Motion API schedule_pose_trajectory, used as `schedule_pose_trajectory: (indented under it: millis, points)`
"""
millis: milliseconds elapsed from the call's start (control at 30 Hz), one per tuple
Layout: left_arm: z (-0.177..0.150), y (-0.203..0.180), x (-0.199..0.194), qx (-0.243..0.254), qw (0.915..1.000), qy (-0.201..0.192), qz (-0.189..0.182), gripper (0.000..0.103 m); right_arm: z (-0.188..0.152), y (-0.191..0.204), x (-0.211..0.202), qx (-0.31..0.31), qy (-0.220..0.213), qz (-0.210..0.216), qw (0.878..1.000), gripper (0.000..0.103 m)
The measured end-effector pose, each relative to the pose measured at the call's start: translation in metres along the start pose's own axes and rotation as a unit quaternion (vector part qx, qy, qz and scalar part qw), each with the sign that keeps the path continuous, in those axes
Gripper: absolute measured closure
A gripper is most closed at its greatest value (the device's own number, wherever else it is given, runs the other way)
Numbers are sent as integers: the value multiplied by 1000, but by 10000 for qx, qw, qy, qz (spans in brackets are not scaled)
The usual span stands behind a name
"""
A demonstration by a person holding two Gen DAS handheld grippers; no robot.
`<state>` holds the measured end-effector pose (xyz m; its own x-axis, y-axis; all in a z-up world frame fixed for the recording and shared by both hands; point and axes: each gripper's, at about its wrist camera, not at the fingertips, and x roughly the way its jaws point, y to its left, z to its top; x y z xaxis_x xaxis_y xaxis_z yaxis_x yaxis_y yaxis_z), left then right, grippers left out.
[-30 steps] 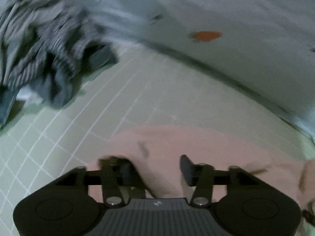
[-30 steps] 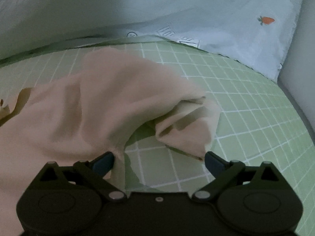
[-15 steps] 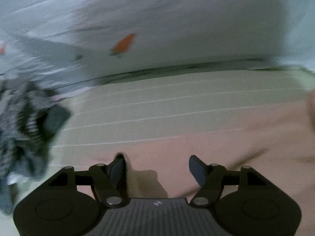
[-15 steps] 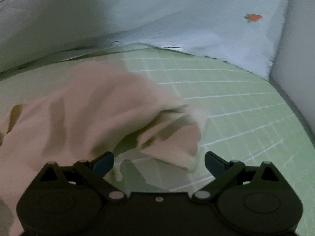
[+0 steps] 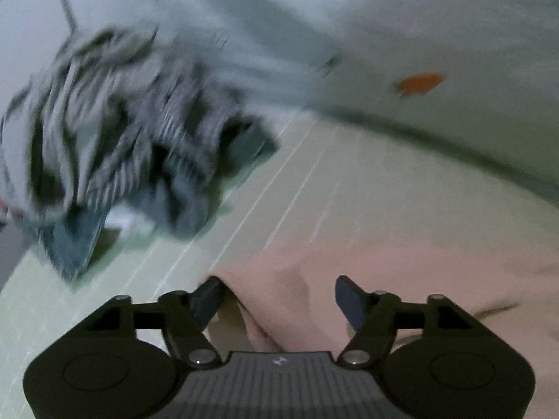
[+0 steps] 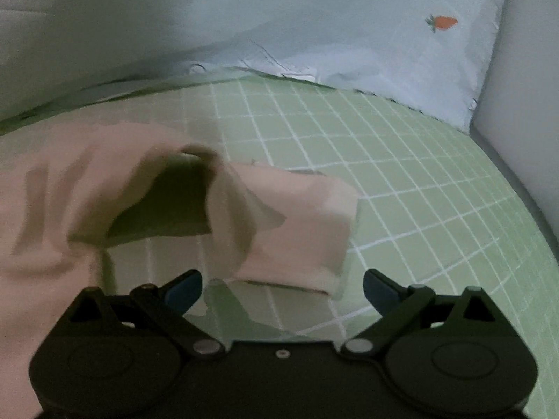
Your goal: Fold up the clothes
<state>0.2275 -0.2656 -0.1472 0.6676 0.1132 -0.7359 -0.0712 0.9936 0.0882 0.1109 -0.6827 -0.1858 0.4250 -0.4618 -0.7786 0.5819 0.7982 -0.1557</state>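
Observation:
A pale pink garment [image 5: 401,272] lies on the green gridded sheet [image 5: 314,188]. My left gripper [image 5: 277,289] hovers at its edge. Its jaws are opening, with a fold of the pink cloth lying between the fingers and neither pad pressing on it. In the right wrist view the same pink garment [image 6: 52,244] bunches up at the left, and its sleeve [image 6: 300,216] lies flat just ahead of my right gripper [image 6: 282,277]. That gripper stands wide open above the sheet [image 6: 401,174], holding nothing.
A crumpled pile of grey striped and dark blue clothes [image 5: 122,139] sits at the far left on the sheet. A pale blue quilt with small orange prints [image 6: 332,28] runs along the back. A white wall panel [image 6: 524,122] borders the right.
The left wrist view swung right and then back left, so the striped pile is in view again. The left jaws stand wider. The sleeve has flattened out nearer the right gripper.

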Motion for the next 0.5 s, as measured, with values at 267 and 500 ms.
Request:
schedule_pose_trajectory:
  millis: [267, 500]
  points:
    - [14, 16, -42, -1563, 9825, -926, 413, 17, 2, 2, -2, -76, -64, -4, 10000, 3]
    - [18, -28, -22, 422, 9952, -582, -662, 15, 0, -2, 6, 64, 65, -33, 10000, 3]
